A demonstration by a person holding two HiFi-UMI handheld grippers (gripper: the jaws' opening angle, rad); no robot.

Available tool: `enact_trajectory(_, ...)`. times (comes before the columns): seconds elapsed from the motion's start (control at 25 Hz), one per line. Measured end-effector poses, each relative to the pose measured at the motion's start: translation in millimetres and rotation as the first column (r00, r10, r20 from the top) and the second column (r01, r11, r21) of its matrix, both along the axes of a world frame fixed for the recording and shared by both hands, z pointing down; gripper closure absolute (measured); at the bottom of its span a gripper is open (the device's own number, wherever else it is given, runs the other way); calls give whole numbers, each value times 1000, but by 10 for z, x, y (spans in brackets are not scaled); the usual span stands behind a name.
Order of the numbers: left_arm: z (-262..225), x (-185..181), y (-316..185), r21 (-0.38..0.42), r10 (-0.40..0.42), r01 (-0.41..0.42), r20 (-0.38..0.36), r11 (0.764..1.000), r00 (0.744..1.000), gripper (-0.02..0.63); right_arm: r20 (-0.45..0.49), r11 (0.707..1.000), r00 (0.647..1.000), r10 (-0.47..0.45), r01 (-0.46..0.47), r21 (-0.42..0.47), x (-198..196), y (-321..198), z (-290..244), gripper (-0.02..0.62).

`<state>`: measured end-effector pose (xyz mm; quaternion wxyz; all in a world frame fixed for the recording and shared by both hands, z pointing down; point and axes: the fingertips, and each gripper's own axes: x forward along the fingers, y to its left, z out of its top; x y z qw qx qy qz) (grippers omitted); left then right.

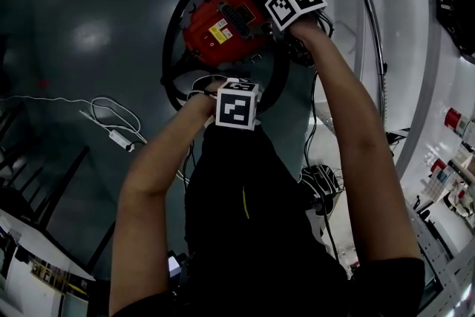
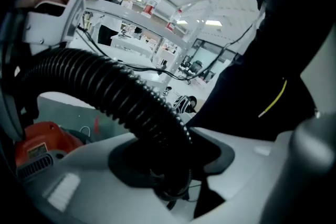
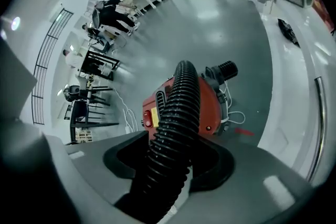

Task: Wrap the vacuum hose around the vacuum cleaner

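The vacuum hose [image 1: 169, 48] is black and ribbed. It curves in a loop around the red vacuum cleaner [image 1: 223, 26], which sits on the dark glossy floor [image 1: 82, 26]. In the head view the loop runs down the cleaner's left side, across its near side and up the right.

The left gripper [image 2: 168, 165] has the hose clamped between its jaws at the near side of the loop, just in front of the cleaner. From the jaws the hose arches up and away to the left. A corner of the red body shows at the lower left of the left gripper view.

The right gripper [image 3: 168, 165] also has its jaws closed on the hose, at the cleaner's right side. It points steeply down. In its view the hose runs straight from the jaws up over the red housing.

Both of the person's forearms reach forward, and the two marker cubes sit close together above the cleaner.

A thin white cable [image 1: 111, 119] lies loose on the floor, well to the left. A metal tube [image 1: 372, 22] lies on the white strip at the right.
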<state>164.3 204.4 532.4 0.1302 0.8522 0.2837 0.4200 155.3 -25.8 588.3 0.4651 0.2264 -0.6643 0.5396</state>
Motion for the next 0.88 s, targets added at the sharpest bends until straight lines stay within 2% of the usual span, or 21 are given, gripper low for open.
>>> enact_trajectory(0.16, 94, -71, -84, -115, -129, 132, 29, 985, 991, 407, 20, 989, 990, 142, -143, 41, 90, -138, -13, 403)
enact_trajectory(0.24, 145, -124, -141, -111, -126, 131, 53, 985, 991, 408, 31, 976, 979, 202, -204, 74, 197, -193, -30, 411)
enact_trajectory(0.32, 210, -168, -205, -72, -98, 103, 70, 992, 993, 411, 56, 954, 959, 277, -281, 100, 323, -225, -66, 417)
enact_trajectory(0.44, 250, -203, -325, -20, -56, 58, 83, 998, 995, 417, 120, 890, 897, 425, -439, 127, 549, -258, -153, 429)
enact_trajectory(0.6, 289, -211, -399, -8, 12, -12, 101, 1000, 995, 420, 168, 789, 805, 568, -591, 167, 848, -242, -220, 437)
enact_trajectory(0.68, 291, -212, -387, -40, 27, -23, 109, 999, 994, 422, 173, 753, 773, 611, -635, 174, 944, -198, -217, 440)
enact_trajectory(0.76, 291, -210, -371, -92, 10, 0, 109, 996, 994, 428, 185, 717, 735, 652, -678, 164, 990, -146, -215, 446)
enact_trajectory(0.88, 329, -187, -349, -167, -50, 68, 110, 984, 993, 431, 230, 636, 643, 730, -763, 113, 975, -120, -230, 454)
